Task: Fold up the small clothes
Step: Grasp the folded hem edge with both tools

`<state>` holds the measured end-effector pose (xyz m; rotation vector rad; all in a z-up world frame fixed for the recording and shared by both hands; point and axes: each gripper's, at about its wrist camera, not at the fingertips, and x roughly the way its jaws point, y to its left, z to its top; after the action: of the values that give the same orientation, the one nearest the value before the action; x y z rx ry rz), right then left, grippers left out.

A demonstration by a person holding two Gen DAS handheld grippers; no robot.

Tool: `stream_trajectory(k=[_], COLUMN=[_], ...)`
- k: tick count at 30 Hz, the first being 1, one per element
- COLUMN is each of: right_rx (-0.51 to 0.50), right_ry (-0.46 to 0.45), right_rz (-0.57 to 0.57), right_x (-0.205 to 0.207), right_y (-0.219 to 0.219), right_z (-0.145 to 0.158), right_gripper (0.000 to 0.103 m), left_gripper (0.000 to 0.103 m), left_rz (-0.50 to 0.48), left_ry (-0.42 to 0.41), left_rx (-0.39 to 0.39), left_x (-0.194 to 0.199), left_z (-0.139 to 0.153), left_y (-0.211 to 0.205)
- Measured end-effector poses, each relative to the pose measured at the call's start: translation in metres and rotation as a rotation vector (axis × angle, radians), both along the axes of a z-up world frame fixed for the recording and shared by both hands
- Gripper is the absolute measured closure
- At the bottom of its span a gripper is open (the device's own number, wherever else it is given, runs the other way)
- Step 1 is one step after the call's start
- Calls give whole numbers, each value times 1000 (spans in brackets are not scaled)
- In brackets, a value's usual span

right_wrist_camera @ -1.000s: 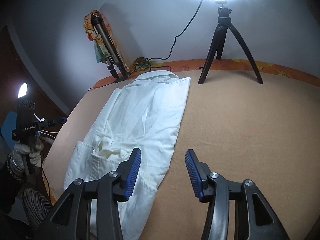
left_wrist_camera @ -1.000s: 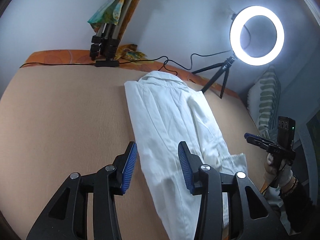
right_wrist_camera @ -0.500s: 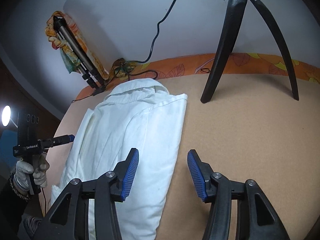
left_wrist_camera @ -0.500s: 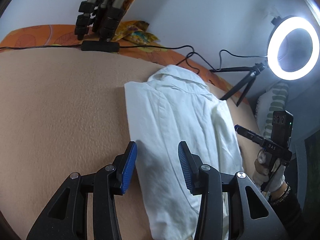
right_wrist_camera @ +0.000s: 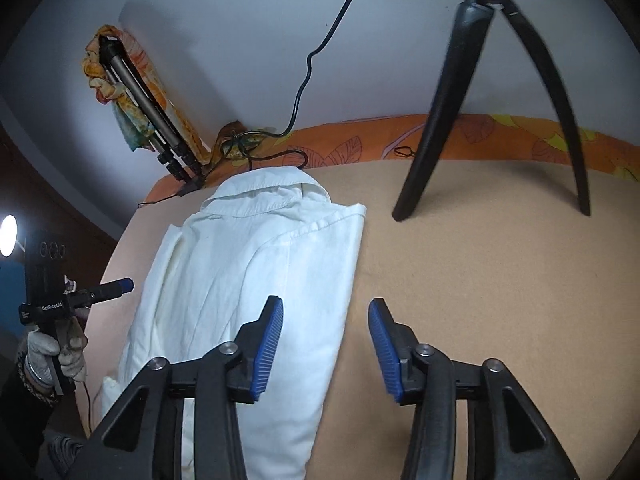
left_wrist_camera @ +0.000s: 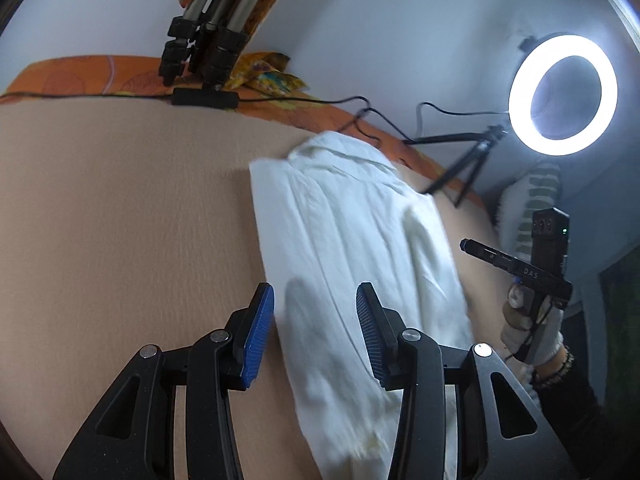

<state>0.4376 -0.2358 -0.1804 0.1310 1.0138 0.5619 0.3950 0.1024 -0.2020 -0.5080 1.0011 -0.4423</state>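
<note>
Blue ribbed pads at the bottom of each wrist view stand spread with nothing pinched: the left gripper straddles the near left edge of the white cotton collared shirt, the right gripper its right edge. Narrowed lengthwise, the shirt runs up the middle of the tan felt-like table cover, collar farthest. It looks light, limp and creasable, so the near hem corners seem the best hold.

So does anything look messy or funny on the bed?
A little. The white shirt is folded into a long strip, but it lies slanted on the tan blanket, and its lower end looks lumpy. A flowery scarf is draped over a folded tripod leaning on the wall. Nothing is spilled or torn.
</note>
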Motion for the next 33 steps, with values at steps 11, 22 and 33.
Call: stream_trajectory(k=[11, 22, 33], right_rx=[86, -61, -20], right_ry=[155, 93, -38], right_rz=[43, 120, 211], right_x=[-135, -171, -188], right_y=[-45, -7, 1], right_z=[13, -7, 21], right_gripper=[41, 59, 92], left_gripper=[62, 62, 98], left_rz=[-92, -126, -84], left_ry=[61, 40, -38], left_rx=[-29, 91, -37], left_x=[-106, -129, -146], left_z=[-3, -12, 2], left_y=[-33, -64, -51])
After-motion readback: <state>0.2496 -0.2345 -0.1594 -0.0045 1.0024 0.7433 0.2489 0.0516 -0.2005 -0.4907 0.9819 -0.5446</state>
